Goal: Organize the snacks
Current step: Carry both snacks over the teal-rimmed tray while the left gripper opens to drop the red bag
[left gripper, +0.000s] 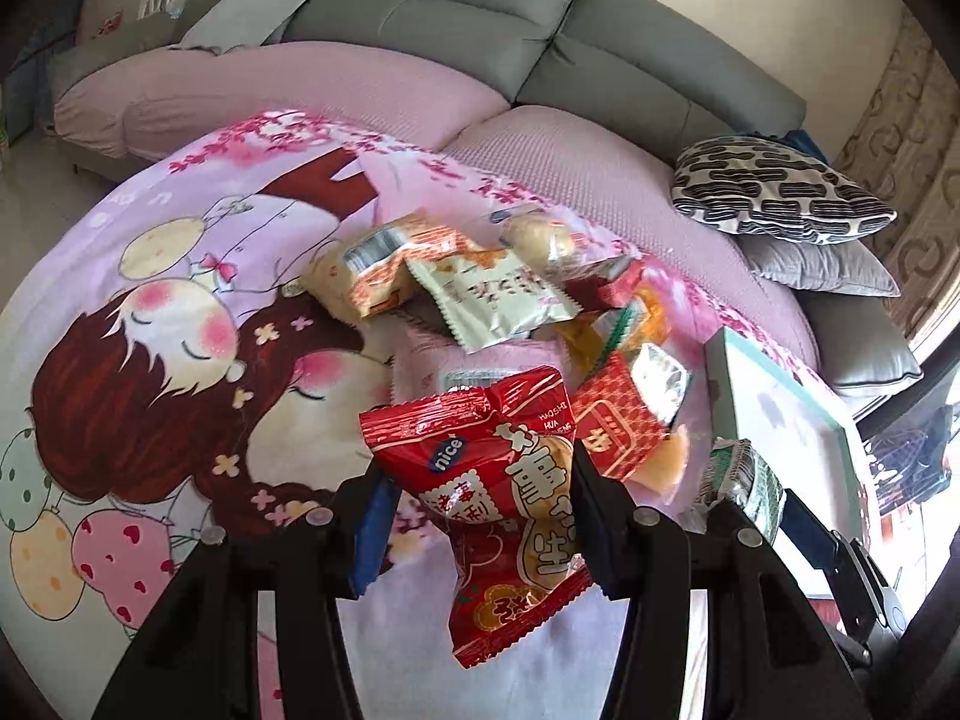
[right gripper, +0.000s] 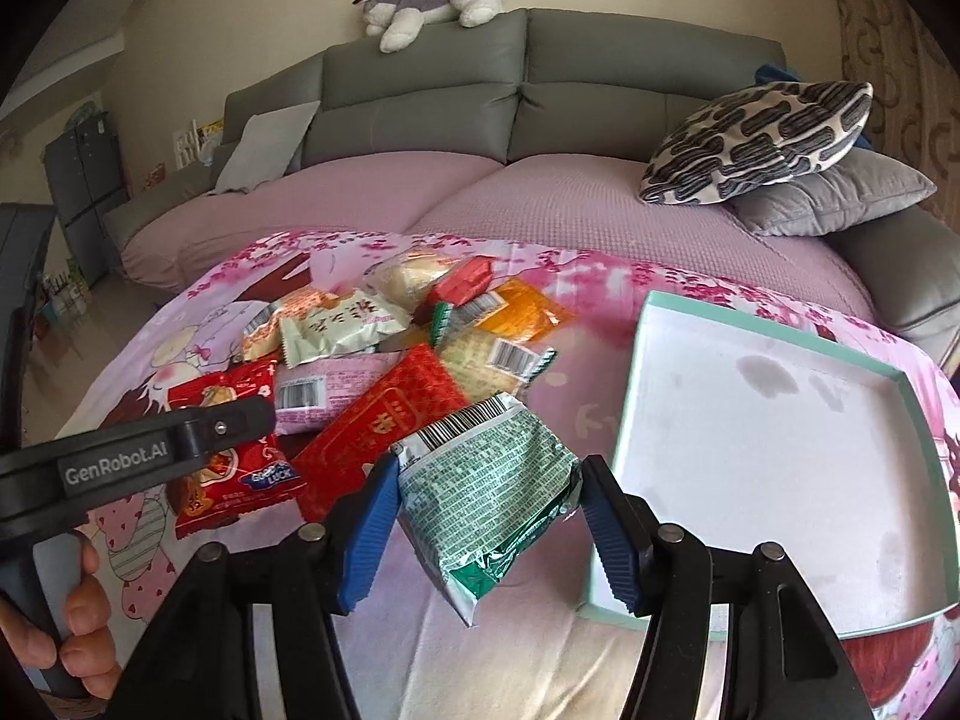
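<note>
fingers first: left gripper (left gripper: pixel 480 516) is clamped on the red snack packet (left gripper: pixel 498 480), pads pinching its sides mid-body, packet hanging off the cloth. right gripper (right gripper: pixel 489 510) is clamped on the green foil packet (right gripper: pixel 489 492), blue pads (right gripper: pixel 372 534) pressing both edges, foil crumpled at the lower end, also lifted.

landmark = teal box lid (right gripper: pixel 624 444), open, shallow, nothing in it, lying on the cartoon bedsheet (right gripper: pixel 522 648). green packet is just left of the lid's near corner. red packet is further left of the lid, near the person's hand (right gripper: pixel 66 618) on the left gripper handle. snack pile (right gripper: pixel 420 324) sits left of the lid and a bit beyond: a red flat pack, an orange one, pale green pouches, a bun in clear wrap, overlapping. grey sofa (right gripper: pixel 540 78) well beyond the lid, patterned cushion (right gripper: pixel 762 138) past its far side.

handling guess: packets look light, soft, air-puffed; foil likely slippery and the contents crushable. side pinch at mid-body seems fine, the crimped seam edge would be safer. likely next: both go into the lid.
</note>
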Motion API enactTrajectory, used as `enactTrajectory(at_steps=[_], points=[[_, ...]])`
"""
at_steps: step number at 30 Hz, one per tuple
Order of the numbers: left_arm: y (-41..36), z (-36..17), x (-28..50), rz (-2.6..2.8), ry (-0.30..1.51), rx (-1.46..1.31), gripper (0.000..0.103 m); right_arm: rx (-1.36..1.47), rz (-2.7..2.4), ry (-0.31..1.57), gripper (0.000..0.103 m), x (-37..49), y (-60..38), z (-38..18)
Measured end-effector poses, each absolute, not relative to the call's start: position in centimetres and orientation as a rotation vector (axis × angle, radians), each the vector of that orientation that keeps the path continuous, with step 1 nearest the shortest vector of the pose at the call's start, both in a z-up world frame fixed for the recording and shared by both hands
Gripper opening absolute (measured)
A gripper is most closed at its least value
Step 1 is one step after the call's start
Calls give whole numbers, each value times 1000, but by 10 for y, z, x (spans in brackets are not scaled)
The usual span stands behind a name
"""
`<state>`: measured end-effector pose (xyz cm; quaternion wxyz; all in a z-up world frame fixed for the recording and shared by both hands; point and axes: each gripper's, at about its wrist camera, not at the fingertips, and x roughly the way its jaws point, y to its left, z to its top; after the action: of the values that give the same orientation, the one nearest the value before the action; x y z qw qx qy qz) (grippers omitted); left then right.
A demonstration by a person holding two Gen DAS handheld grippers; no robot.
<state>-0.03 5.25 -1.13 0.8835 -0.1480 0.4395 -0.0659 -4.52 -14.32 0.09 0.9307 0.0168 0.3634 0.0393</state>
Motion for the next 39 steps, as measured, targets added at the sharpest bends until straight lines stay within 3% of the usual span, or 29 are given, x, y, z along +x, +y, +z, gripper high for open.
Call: enactTrajectory(at_steps=[12,20,39], points=[[-43,21,3,-360,802,-121,55,189,-249,718,63,-58,-269,7],[-113,21,10,-525,821,-18,55,273,-444,694,63,-68,-331,0],[-192,-28,26,-623,913,136,55,347,-591,774,64,-67,-373,-36]])
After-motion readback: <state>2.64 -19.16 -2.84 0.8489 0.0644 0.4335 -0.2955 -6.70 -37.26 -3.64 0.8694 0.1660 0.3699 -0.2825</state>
